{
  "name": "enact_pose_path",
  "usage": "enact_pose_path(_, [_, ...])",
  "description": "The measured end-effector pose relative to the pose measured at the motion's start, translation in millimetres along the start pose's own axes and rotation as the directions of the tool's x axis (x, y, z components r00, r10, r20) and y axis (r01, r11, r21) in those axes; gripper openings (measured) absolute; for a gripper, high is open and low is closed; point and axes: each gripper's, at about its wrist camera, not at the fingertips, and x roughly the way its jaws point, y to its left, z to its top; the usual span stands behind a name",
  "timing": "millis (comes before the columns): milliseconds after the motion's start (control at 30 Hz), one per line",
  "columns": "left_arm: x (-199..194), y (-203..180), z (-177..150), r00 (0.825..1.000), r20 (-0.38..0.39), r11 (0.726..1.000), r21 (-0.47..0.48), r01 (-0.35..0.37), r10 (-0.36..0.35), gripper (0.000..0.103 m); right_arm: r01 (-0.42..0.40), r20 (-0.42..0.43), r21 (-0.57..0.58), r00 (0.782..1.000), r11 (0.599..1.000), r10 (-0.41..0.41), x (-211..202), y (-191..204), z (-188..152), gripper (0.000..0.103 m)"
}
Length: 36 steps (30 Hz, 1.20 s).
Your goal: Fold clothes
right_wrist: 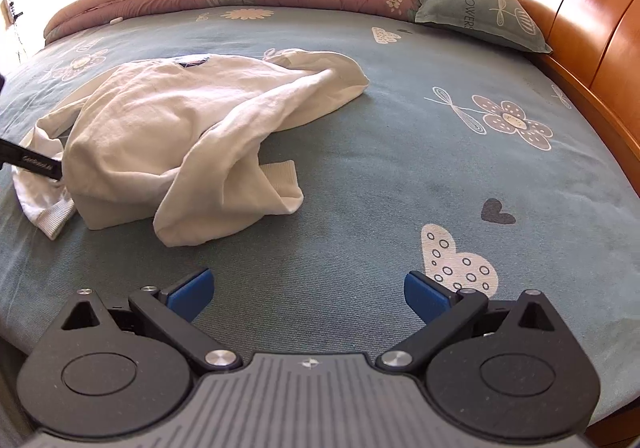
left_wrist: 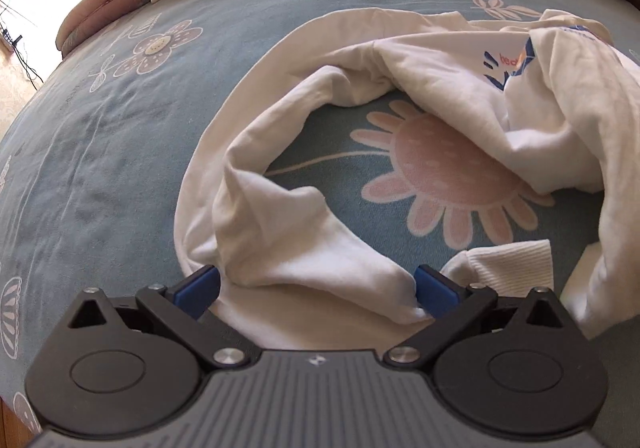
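Left gripper [left_wrist: 316, 290] is seen nearest the lens, jaws spread wide, with a bunched fold of the white sweatshirt [left_wrist: 440, 96] lying between the blue pads [left_wrist: 200, 286] but not pinched. The sweatshirt is crumpled in a loose ring on the bed [left_wrist: 100, 168], one sleeve curled round, a ribbed cuff [left_wrist: 508, 264] just beside the right pad; it is not laid flat or folded. Right gripper [right_wrist: 308, 294] is held apart too, nothing in it, over bare sheet, well apart from the garment.

Risks, as judged: if the left jaws are closed here, several layers could be caught at once, so the whole heap would be dragged rather than one edge spread. The curled sleeve could be trapped under the body and leave a lumpy fold. The cuff could snag on a pad.

Writing: part of a blue and orange print [left_wrist: 508, 60] on the chest, only "bed" readable. "FLOWERS" is read on the pillow [right_wrist: 480, 14]. A black strap [right_wrist: 30, 160] at the left edge carries small lettering, too small to read.
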Motion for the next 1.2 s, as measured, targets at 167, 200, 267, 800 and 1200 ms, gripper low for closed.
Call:
enact_pose_path(167, [-32, 48, -21, 0.984, 0.049, 0.974, -0.144, 0.176, -0.171, 0.102, -0.021, -0.011, 0.017, 1.0, 1.0, 0.022, 6, -1, -2, 0.103])
enact_pose_path(200, [-34, 58, -25, 0.977, 0.058, 0.958, -0.193, 0.214, -0.206, 0.102, -0.028, -0.013, 0.017, 1.0, 0.999, 0.028, 7, 0, -2, 0.103])
enact_pose_path(267, [-31, 76, -34, 0.958, 0.079, 0.914, -0.287, 0.286, -0.275, 0.102, -0.047, -0.018, 0.017, 0.999, 0.999, 0.047, 9, 2, -4, 0.103])
enact_pose_path(800, [3, 69, -68, 0.693, 0.248, 0.507, -0.525, 0.683, -0.677, 0.102, -0.182, -0.038, 0.185, 0.981, 0.966, 0.192, 21, -12, -8, 0.103])
enact_pose_path(1200, [9, 49, -80, 0.655, 0.34, 0.415, -0.559, 0.718, -0.675, 0.081, -0.189, -0.064, 0.228, 0.976, 0.955, 0.208, 36, -19, -15, 0.103])
